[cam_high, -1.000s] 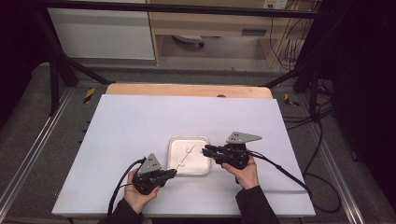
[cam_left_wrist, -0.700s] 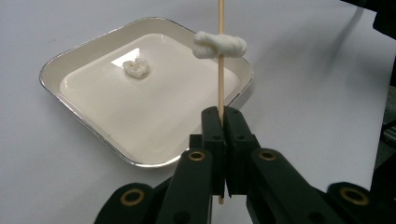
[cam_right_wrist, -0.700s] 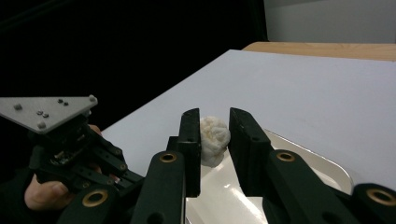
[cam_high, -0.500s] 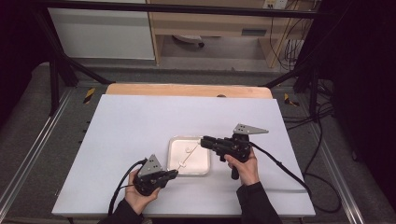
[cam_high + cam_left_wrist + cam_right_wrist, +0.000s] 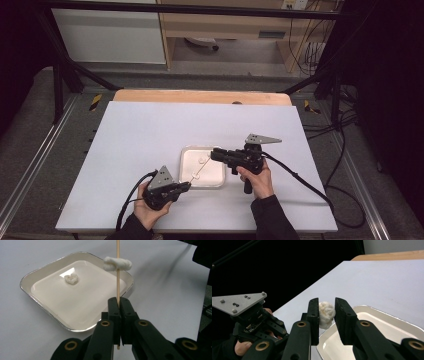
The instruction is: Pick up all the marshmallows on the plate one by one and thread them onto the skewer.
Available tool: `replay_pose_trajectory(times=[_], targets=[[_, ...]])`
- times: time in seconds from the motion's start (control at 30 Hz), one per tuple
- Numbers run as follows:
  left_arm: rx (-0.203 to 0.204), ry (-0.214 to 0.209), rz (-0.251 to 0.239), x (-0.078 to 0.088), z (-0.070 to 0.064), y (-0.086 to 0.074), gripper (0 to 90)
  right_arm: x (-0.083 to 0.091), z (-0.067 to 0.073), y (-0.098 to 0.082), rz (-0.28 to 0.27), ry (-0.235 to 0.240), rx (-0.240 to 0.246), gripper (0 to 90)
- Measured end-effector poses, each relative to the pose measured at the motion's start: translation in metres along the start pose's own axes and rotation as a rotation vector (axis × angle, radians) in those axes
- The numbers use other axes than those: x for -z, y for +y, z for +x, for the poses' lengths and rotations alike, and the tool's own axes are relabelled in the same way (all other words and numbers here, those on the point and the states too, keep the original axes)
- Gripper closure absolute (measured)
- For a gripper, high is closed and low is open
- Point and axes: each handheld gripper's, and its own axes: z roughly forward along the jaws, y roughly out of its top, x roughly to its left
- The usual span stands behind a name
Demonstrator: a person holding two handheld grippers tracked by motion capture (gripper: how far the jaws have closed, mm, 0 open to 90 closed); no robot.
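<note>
The high view is looking down from above the bench's (image 5: 150, 130) near side, while both gripper views are peering close and low along their jaws, all sharing the white tray (image 5: 186, 156) (image 5: 37, 281) (image 5: 387, 311).

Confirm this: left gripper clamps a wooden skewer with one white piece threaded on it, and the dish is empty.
Not empty. In the left gripper view the dish holds one white piece. The left gripper does clamp the skewer with a piece threaded.

The white rectangular table (image 5: 150, 140) is brightly lit from above while the surroundings are left dark. Soft shadows are cast, and the near black fingers (image 5: 113, 315) are slightly blurred.
</note>
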Motion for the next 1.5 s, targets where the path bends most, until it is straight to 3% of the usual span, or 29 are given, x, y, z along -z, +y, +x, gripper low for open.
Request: replay_pose_trajectory(times=[0.37, 0.83, 1.13, 1.3, 1.5], targets=[[-0.006, -0.001, 0.001, -0.001, 0.0, -0.002, 88.7, -0.004, 0.0, -0.004, 0.013, 0.025, -0.033, 77.7], [-0.046, 0.009, 0.006, -0.002, -0.003, -0.002, 88.8, -0.008, 0.003, -0.011, 0.032, 0.045, -0.042, 78.5], [-0.074, 0.016, 0.031, -0.005, -0.005, -0.003, 88.9, -0.009, 0.006, -0.016, 0.055, 0.057, -0.025, 79.8], [-0.064, 0.004, 0.013, -0.004, -0.004, -0.003, 88.9, -0.007, 0.006, -0.015, 0.053, 0.041, 0.004, 78.0], [-0.056, 0.002, 0.006, -0.004, -0.004, -0.003, 88.9, -0.005, 0.007, -0.014, 0.037, 0.006, 0.043, 65.7]])
